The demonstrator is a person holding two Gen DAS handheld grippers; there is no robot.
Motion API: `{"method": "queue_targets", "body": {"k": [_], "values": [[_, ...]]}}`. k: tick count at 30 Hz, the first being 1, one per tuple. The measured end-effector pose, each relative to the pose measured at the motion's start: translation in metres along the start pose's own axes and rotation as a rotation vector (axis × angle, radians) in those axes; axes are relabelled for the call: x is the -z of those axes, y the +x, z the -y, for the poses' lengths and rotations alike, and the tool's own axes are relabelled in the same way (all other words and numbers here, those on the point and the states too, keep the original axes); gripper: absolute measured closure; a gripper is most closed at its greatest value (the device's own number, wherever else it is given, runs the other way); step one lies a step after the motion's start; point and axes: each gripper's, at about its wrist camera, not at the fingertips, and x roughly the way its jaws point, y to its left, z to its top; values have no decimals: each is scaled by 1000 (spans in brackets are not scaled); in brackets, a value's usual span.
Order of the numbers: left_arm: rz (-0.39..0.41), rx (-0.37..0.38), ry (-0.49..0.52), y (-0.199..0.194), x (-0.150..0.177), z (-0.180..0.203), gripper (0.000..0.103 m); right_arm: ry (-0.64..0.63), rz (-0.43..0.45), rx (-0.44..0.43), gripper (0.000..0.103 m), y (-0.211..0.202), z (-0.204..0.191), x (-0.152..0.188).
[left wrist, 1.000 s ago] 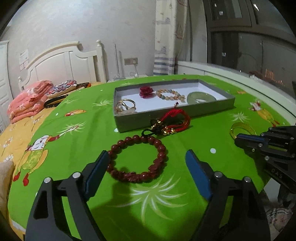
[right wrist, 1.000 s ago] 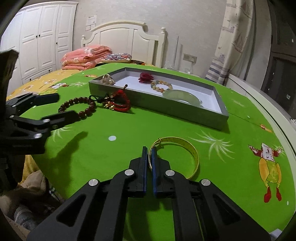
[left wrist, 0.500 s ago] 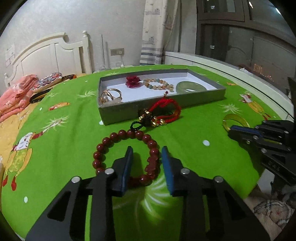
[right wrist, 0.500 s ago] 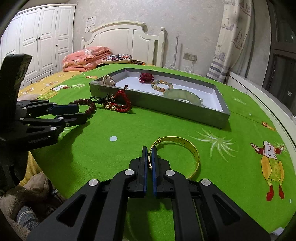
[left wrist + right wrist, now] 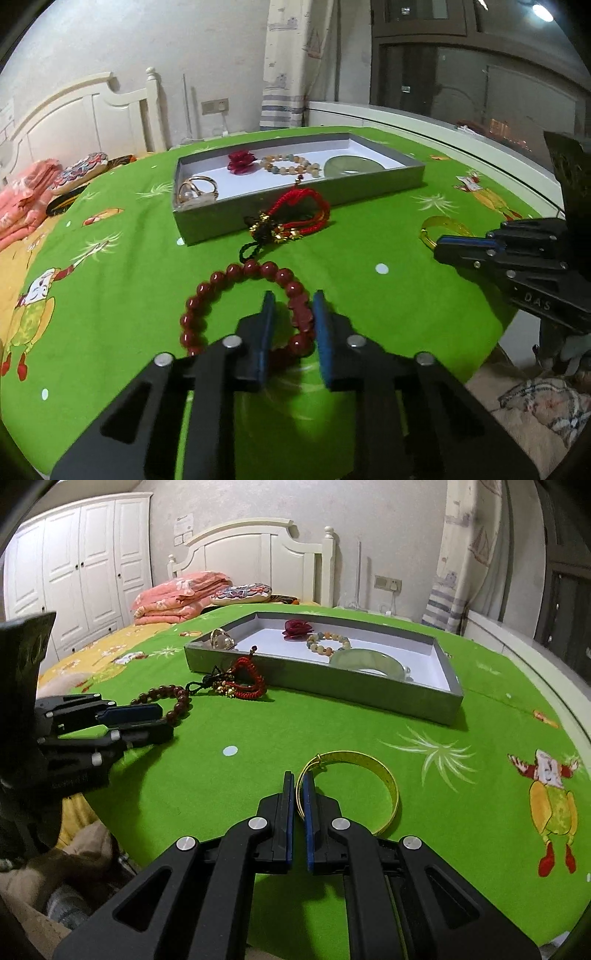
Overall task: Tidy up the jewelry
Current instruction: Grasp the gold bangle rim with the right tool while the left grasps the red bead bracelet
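Only one bit of writing reads clearly for us: the raised letters "DAS" on the black body of the right gripper point(image 5: 439, 248), at the right edge of the left wrist view. A pale label on the wall above the headboard, in the upper middle of the right wrist view, is too small to read.

We see the left gripper point(image 5: 291, 325) at lower centre of its own view, its jaws just drawn in narrow around the near right side of the dark red bead bracelet point(image 5: 225, 295); the blue pads point(image 5: 266, 332) seem to press the beads, though blur there leaves us a little unsure. That bracelet is a ring of round glossy beads lying on the green cartoon-print cloth point(image 5: 110, 314), with a black cord at its far side touching the red braided cord bracelet point(image 5: 295, 214) with gold beads, which leans on the front wall of the grey tray point(image 5: 207, 225).

Low in the middle of the right wrist view, the right gripper point(image 5: 299, 801) is clamped on the left rim of the thin gold bangle point(image 5: 388, 786), which lies on the cloth.

Inside the white-floored tray we count a gold ring point(image 5: 195, 188), a dark red flower piece point(image 5: 242, 160), a pale mixed-bead bracelet point(image 5: 288, 166) and a pale green jade bangle point(image 5: 351, 166).
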Motion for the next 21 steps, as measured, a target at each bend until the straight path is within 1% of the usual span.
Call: {"method": "queue_targets", "body": {"k": [1,4,8,13,21], "values": [[3,3,6,-1,1,1,90,-5,3,3,97,-1,-1,0],[18,-8,11,-2,3,4,90,-42,32,38,97,-3,-8,5],[46,-20,0,-6,5,5,90,-36,65,50,98,-5,-10,8],[112,-76,9,-18,3,8,90,-45,114,46,98,-13,-17,5],[188,-126,22,-36,0,12,90,-43,152,62,98,-22,-19,2]]}}
